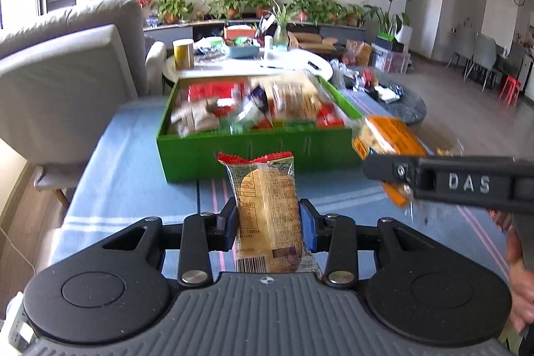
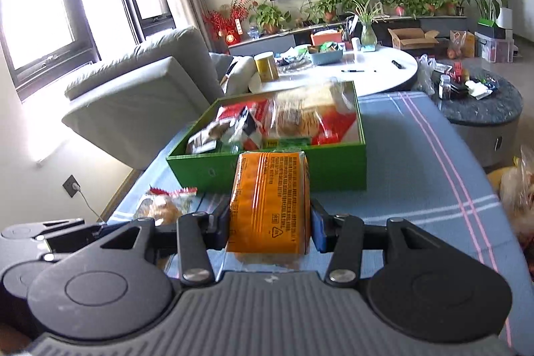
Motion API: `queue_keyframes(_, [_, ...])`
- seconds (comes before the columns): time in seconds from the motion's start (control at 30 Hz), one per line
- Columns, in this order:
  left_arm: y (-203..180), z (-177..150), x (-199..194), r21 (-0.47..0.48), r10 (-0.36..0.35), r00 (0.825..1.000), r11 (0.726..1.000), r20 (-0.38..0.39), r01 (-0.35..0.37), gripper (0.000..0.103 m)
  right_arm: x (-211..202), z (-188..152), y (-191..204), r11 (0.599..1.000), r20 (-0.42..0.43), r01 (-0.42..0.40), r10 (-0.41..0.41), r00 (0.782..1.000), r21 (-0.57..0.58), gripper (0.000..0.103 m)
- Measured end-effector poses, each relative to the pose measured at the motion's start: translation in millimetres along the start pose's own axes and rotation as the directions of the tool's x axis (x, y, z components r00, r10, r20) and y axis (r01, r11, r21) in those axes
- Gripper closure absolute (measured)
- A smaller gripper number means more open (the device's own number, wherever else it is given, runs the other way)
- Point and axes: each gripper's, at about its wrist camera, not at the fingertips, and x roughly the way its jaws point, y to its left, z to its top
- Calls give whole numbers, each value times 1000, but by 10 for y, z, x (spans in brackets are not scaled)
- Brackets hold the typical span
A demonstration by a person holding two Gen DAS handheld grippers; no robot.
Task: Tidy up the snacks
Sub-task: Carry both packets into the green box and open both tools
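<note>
My left gripper (image 1: pixel 267 219) is shut on a clear-wrapped pastry with a red top seam (image 1: pixel 265 206), held upright above the blue cloth. The right gripper (image 2: pixel 271 222) is shut on an orange snack packet (image 2: pixel 270 202). In the left wrist view that orange packet (image 1: pixel 387 139) and the right gripper's black body come in from the right. In the right wrist view the pastry (image 2: pixel 163 206) shows low at the left. Ahead of both stands a green box (image 1: pixel 253 152) (image 2: pixel 333 169) filled with several mixed snack packs.
The box rests on a blue striped cloth (image 1: pixel 133 162) over a table. A grey sofa (image 1: pixel 66 69) is at the left, a white round table (image 2: pixel 377 69) with clutter behind, a dark round stool (image 2: pixel 484 115) at the right. A person's hand (image 1: pixel 520 256) shows at the right edge.
</note>
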Motion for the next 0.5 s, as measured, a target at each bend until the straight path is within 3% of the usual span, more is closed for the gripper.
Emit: queue_keyframes(0.5, [393, 681, 484, -33, 49, 998, 998, 48, -48, 68, 547, 548, 205, 1000, 16, -12, 12, 1000, -22, 17])
